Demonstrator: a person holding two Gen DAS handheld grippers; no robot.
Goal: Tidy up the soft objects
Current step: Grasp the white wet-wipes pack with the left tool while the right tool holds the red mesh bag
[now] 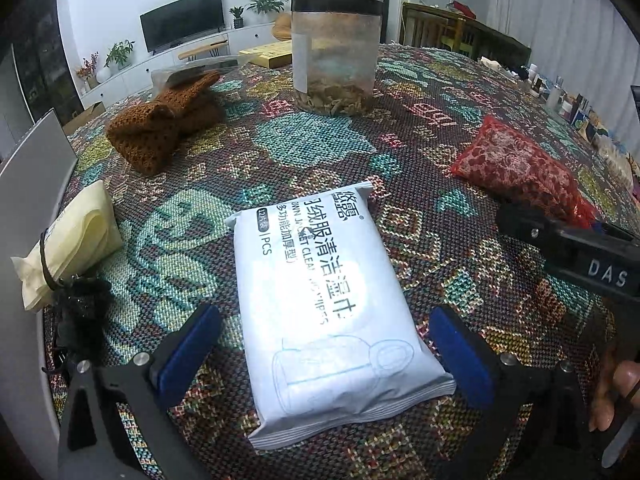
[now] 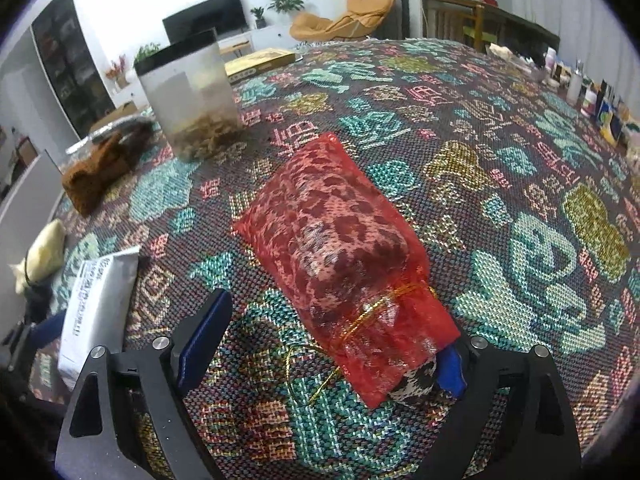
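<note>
A white wet-wipes pack lies on the patterned tablecloth between the open blue-padded fingers of my left gripper, untouched by them. It also shows in the right wrist view. A red mesh pouch with a gold drawstring lies between the open fingers of my right gripper; its tied end rests against the right pad. The pouch also shows in the left wrist view, with the right gripper's body in front of it. A brown knitted piece and a pale yellow pouch lie at the left.
A clear jar with a black lid stands at the back centre. A yellow flat box lies behind it. A black drawstring bag sits at the left table edge. Small bottles and boxes line the far right edge.
</note>
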